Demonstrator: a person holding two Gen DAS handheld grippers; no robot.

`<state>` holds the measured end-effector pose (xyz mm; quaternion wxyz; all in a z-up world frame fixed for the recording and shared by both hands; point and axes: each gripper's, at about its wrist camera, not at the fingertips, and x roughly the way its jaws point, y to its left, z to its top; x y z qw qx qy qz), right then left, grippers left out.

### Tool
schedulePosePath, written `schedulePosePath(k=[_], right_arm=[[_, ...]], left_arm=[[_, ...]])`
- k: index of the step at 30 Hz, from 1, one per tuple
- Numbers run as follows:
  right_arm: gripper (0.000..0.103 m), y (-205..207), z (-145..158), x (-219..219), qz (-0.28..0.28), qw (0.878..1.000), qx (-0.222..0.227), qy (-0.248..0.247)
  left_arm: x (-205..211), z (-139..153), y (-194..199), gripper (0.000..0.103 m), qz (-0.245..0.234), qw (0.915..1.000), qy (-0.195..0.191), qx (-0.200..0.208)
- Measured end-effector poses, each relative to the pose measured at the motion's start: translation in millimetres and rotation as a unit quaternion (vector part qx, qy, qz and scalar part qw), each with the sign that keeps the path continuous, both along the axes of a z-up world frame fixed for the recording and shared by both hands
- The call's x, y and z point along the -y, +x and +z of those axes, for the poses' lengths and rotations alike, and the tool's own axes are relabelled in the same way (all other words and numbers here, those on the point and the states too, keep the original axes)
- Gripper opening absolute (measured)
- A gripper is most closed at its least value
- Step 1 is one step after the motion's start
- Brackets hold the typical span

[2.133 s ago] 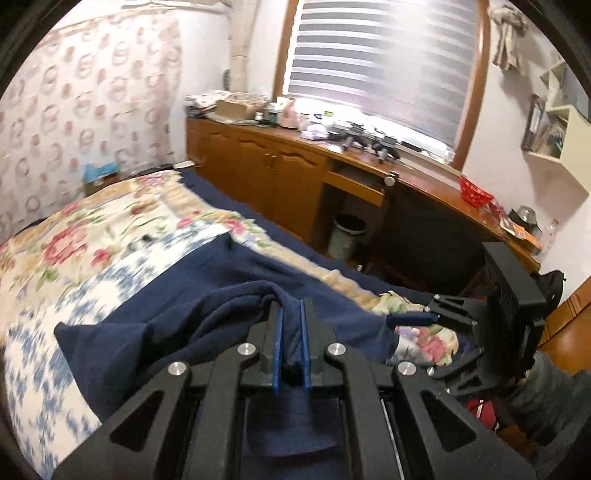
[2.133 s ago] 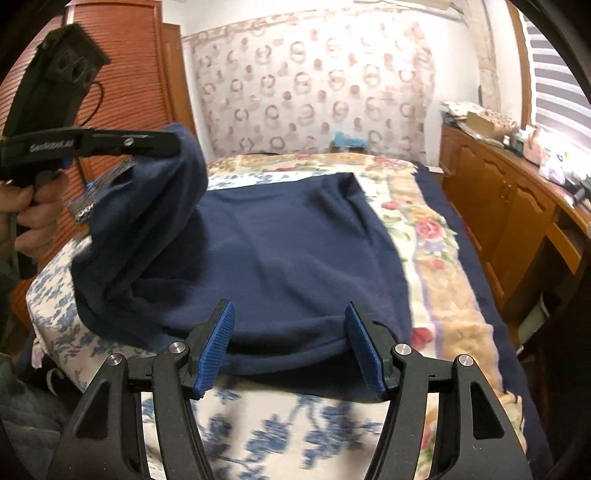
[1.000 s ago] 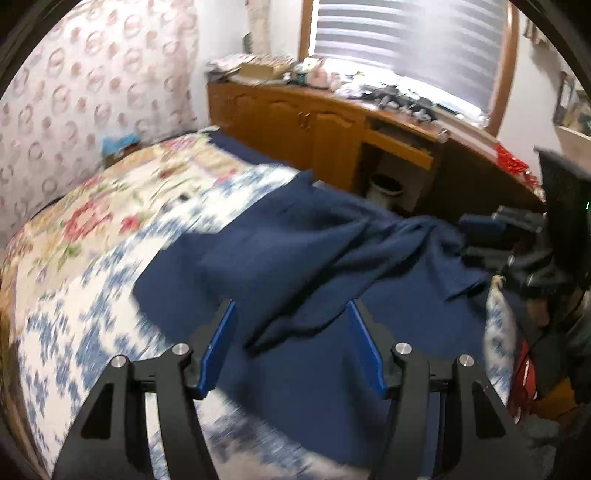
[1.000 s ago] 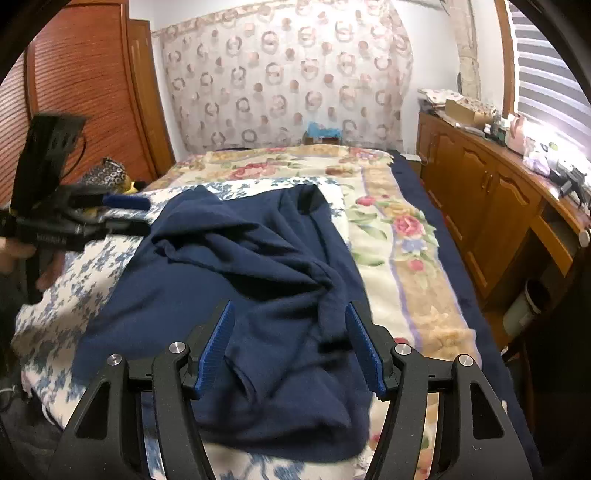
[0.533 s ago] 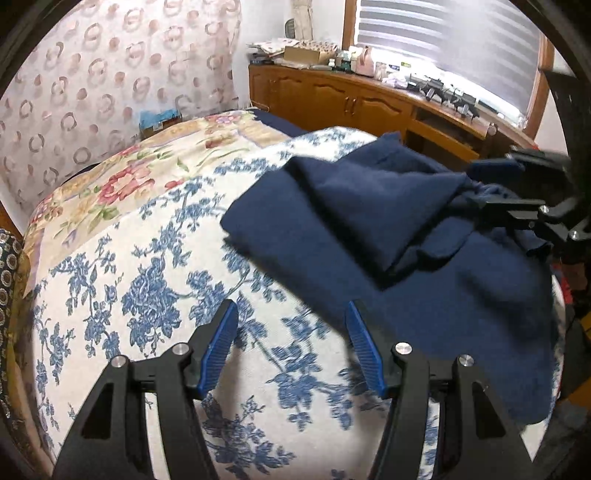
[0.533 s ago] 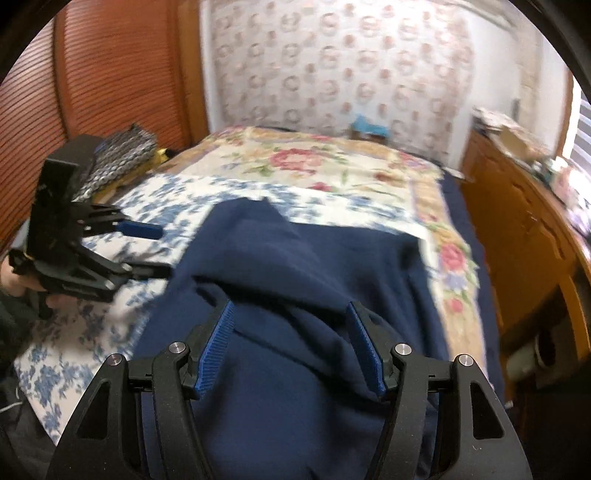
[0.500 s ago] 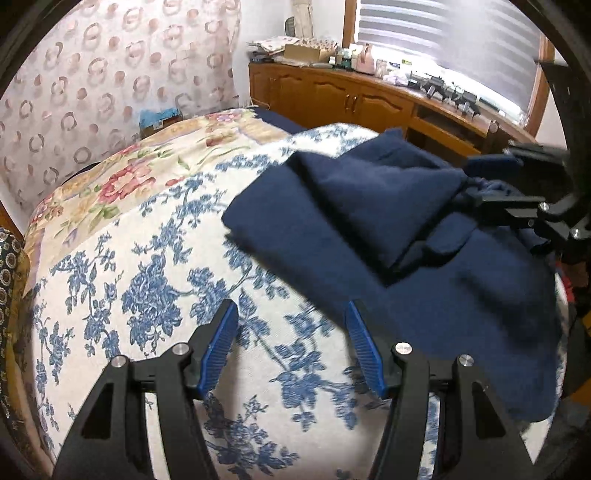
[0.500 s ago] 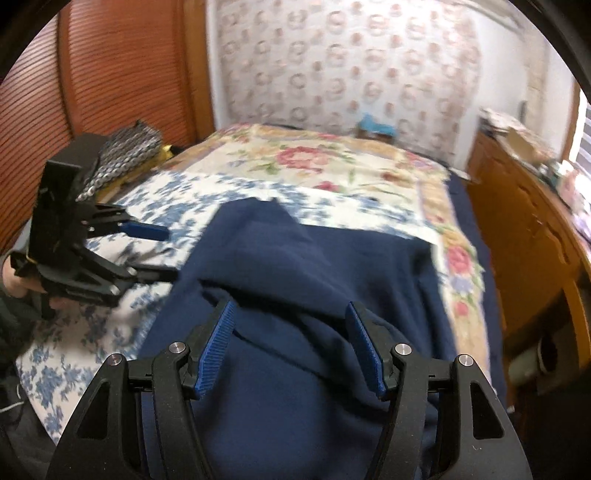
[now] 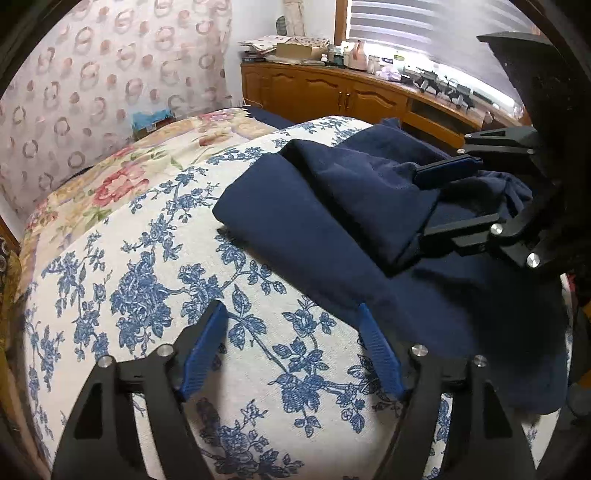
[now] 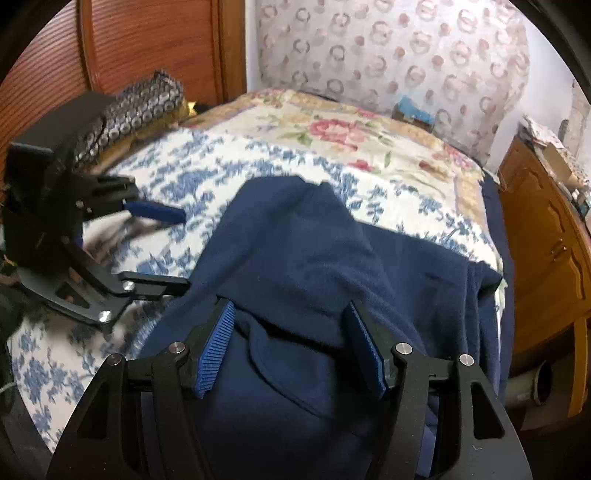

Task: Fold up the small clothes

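Your left gripper [image 9: 290, 325] is spread wide and its jaws are opening further; nothing between the blue pads [image 9: 201, 350], just blue-flowered bedcover [image 9: 147, 288] under them. The right-side pad tip sits just beside the near edge of the navy garment [image 9: 332, 229], whether touching I can't tell. No grip there.

Your right gripper [image 10: 290, 332] is also well apart, jaws straddling a raised fold of the same navy garment [image 10: 306, 251]. Cloth is between the pads [image 10: 216, 347], but the pads aren't pinching it; the fold fills the gap loosely. In the left wrist view that gripper [image 9: 436, 201] comes in from the right edge, its blue pad over the top layer and its lower finger at the edge of a folded-over flap.

Garment lies crumpled on the near half of the bed, partly doubled over itself, one flap stacked on the main body, far edge hanging toward the wooden cabinets [image 9: 332, 96]. Past it: a rose-print quilt [image 10: 332, 129], ring-patterned curtain [image 10: 388, 55], a small blue box [image 10: 413, 110] at the bed's head. A studded dark bag [image 10: 136, 107] sits behind your left gripper [image 10: 173, 251] by the slatted wood door [image 10: 147, 40]. Window blinds [image 9: 424, 33] and countertop clutter are on the cabinet side.

Both tools pitch steeply down at the bed. Left is over bare bedcover, right over the garment, the two near each other, not touching.
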<state>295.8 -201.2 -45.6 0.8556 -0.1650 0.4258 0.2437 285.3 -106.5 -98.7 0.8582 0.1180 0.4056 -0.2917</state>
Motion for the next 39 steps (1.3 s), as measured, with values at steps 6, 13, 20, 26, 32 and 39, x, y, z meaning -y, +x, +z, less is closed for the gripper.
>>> schedulePosePath(k=[6, 13, 20, 26, 32, 39], right_arm=[[0.064, -5, -6, -4, 0.019, 0.999, 0.008, -0.033], [0.036, -5, -8, 3, 0.021, 0.998, 0.019, -0.051], [0.005, 0, 8, 20, -0.01, 0.999, 0.037, -0.024], [0.005, 23, 43, 61, -0.077, 0.995, 0.059, 0.034], [0.002, 53, 58, 91, -0.128, 0.988, 0.079, 0.021], [0.002, 77, 55, 116, -0.198, 0.978, 0.069, -0.023]], left_arm=[[-3, 0, 1, 0.075, 0.0, 1.0, -0.002, 0.0], [-3, 0, 0, 0.076, 0.001, 1.0, 0.001, 0.002], [-3, 0, -1, 0.081, 0.012, 0.9999, 0.005, 0.005], [-5, 0, 1, 0.084, 0.019, 0.9998, 0.004, 0.002], [-13, 14, -5, 0.084, 0.009, 0.9992, -0.032, 0.022], [-24, 36, -12, 0.084, 0.003, 0.9956, -0.078, 0.053]])
